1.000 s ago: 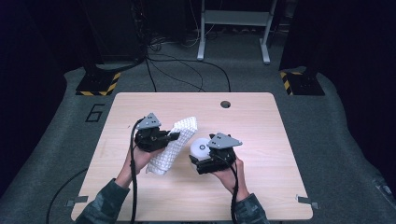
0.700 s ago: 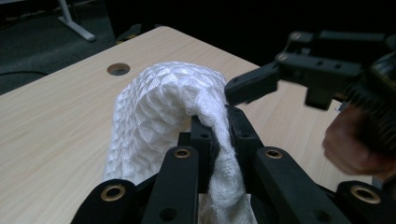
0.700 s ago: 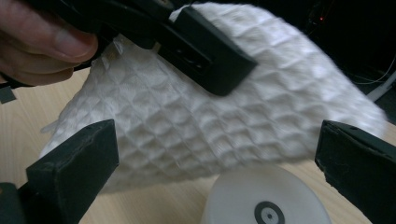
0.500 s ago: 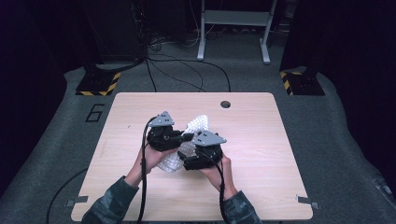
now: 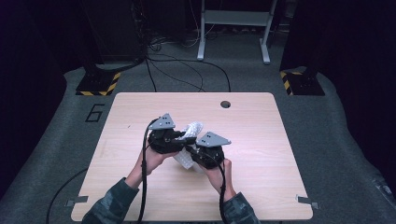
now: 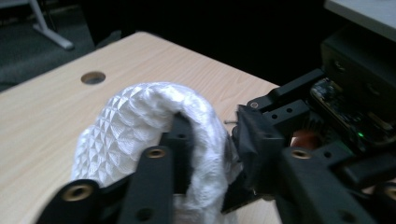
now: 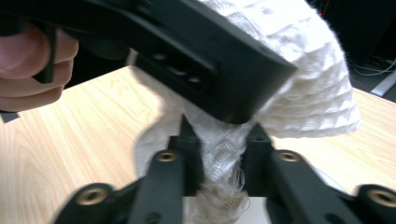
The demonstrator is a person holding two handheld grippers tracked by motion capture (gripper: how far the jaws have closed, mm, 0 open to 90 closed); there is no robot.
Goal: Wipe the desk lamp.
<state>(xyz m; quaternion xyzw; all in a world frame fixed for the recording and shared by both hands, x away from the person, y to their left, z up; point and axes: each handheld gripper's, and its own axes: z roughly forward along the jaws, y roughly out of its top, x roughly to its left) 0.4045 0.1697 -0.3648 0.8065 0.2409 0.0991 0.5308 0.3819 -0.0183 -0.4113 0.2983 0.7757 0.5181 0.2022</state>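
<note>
A white waffle-weave cloth (image 5: 192, 127) is bunched up above the wooden table (image 5: 261, 135), between my two grippers. My right gripper (image 7: 222, 147) has just been closing and is shut on a gathered fold of the cloth (image 7: 308, 79). In the high view it (image 5: 190, 153) meets my left gripper (image 5: 183, 138) tip to tip. The left gripper (image 6: 217, 133) has just been opening. Its jaws stand apart, with the cloth (image 6: 135, 109) draped over the left finger (image 6: 180, 135) and lying loosely between them. Its black body (image 7: 210, 60) fills the top of the right gripper view.
A round cable hole (image 5: 225, 104) sits near the table's far edge. On the floor behind are cables, two yellow-and-black striped bases (image 5: 98, 84) (image 5: 301, 84) and a white frame (image 5: 233, 18). Bare tabletop lies on all sides of the hands.
The right gripper has moved left to meet the left one and closed on the cloth. The cloth, spread out a second ago, is bunched between them. The left jaws have parted.
</note>
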